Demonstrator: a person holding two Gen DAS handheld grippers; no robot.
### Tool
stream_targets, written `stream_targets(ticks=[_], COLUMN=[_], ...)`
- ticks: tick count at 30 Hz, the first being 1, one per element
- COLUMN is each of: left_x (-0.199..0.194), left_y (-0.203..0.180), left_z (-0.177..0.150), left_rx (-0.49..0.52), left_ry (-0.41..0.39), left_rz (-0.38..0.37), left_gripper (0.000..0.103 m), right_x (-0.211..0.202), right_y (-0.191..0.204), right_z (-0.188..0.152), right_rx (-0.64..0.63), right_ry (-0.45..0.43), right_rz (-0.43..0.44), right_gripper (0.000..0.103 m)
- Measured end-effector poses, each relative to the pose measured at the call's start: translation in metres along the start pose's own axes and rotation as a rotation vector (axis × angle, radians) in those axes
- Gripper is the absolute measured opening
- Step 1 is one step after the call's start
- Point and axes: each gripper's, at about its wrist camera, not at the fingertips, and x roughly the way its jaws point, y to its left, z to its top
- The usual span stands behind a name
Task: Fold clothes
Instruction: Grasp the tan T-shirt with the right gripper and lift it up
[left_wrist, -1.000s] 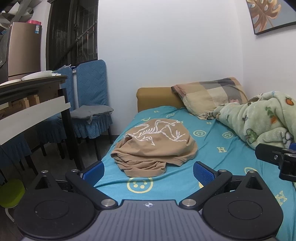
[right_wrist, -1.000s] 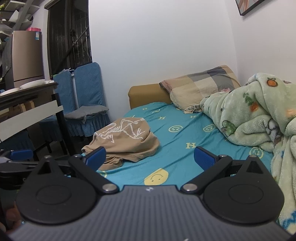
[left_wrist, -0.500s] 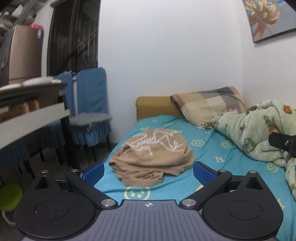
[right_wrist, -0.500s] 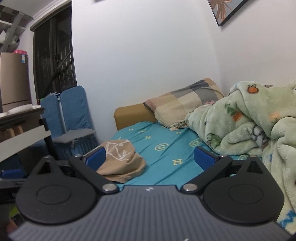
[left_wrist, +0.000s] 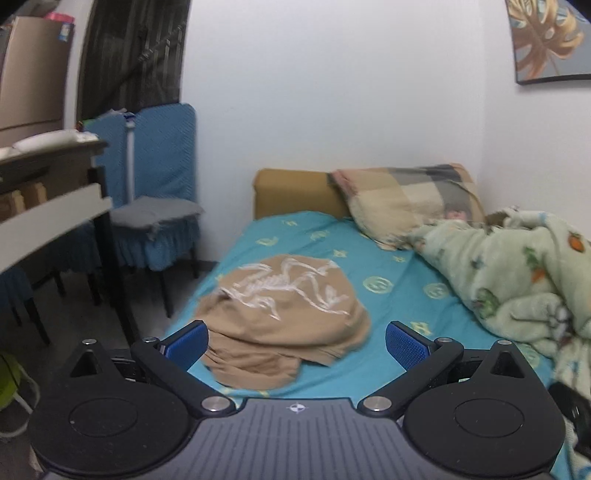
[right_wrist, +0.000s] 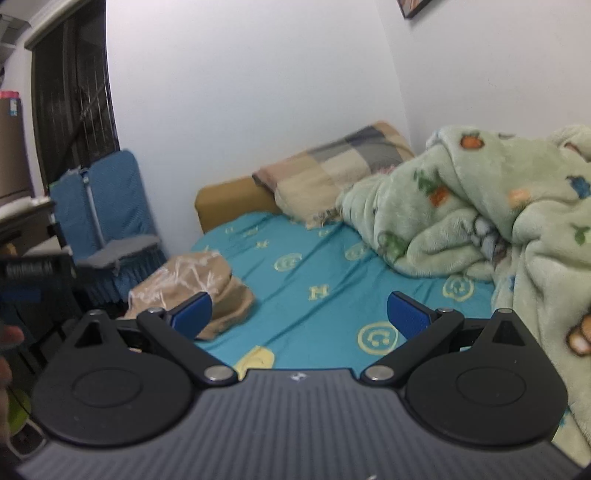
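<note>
A crumpled tan garment (left_wrist: 284, 314) with a white skeleton print lies in a heap on the teal bedsheet (left_wrist: 399, 291), near the bed's left edge. My left gripper (left_wrist: 295, 341) hovers open just short of the heap, its blue pads wide apart and empty. The right wrist view has the same tan garment (right_wrist: 195, 280) at lower left, partly behind the left blue pad. There my right gripper (right_wrist: 299, 315) is open over bare teal bedsheet (right_wrist: 325, 266), to the right of the garment and apart from it.
A green fleece blanket (right_wrist: 498, 229) is piled along the bed's right side against the wall. A plaid pillow (left_wrist: 406, 199) leans on the tan headboard (left_wrist: 291, 192). Blue-covered chairs (left_wrist: 159, 206) and a dark desk (left_wrist: 55, 184) stand left of the bed.
Both cameras have tilted upward and drifted. The tan garment sits lower in the left wrist view, closer to the pads. The right gripper has swung right, toward the blanket. Both stay open.
</note>
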Motion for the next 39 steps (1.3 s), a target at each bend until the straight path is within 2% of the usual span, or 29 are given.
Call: stream_targets(ticks=[4,7,12,13,16,20,21,24,25,26,30,34,39], left_x=[0.009,0.016,0.041,0.05,0.079,0.11,0.116,0.132,0.138,0.141,0.14,0.126,0.098], left_y=[0.023,0.048,0.095,0.103,0.121,0.131,0.131,0.132,0.132,0.132,0.131,0.118,0.084], left_z=[-0.006,-0.009,-0.02,-0.023,-0.034,-0.047,-0.051,-0.059,-0.061,-0.062,-0.061,-0.058,-0.059], left_rx=[-0.011,-0.062,-0.158,-0.184,-0.249,-0.249,-0.247,-0.255,-0.259,-0.262,-0.264,-0.226,-0.116], left_ry=[-0.002,0.01,0.024,0.043,0.099,0.131,0.138,0.155,0.161,0.162,0.133,0.081,0.004], left_rz=[0.019,0.018,0.032,0.028,0.009,0.015,0.01,0.01,0.01,0.015,0.004,-0.072,-0.18], left_gripper=[0.103,0.103,0.103,0.103,0.103,0.103,0.103,0.103,0.103,0.102,0.102,0.102,0.102], right_x=[0.03,0.065,0.148,0.165,0.213,0.264,0.27,0.285,0.283,0.281,0.248,0.199,0.122], right_y=[0.017,0.044,0.086,0.092,0.115,0.141,0.147,0.164,0.162,0.16,0.147,0.134,0.122], right_z=[-0.007,-0.01,-0.026,-0.031,-0.051,-0.073,-0.077,-0.079,-0.072,-0.065,-0.035,0.0,0.04], right_rx=[-0.047,-0.141,-0.273,-0.287,-0.34,-0.398,-0.43,-0.496,-0.454,-0.412,-0.332,-0.304,-0.287], right_ry=[0.073,0.109,0.184,0.2,0.248,0.278,0.261,0.196,0.165,0.135,0.02,-0.078,-0.181], right_rz=[0.051,0.098,0.175,0.178,0.208,0.216,0.199,0.137,0.141,0.145,0.154,0.189,0.243], right_gripper=[0.1,0.078,0.075,0.071,0.068,0.066,0.064,0.039,0.017,0.011,0.003,0.003,0.003])
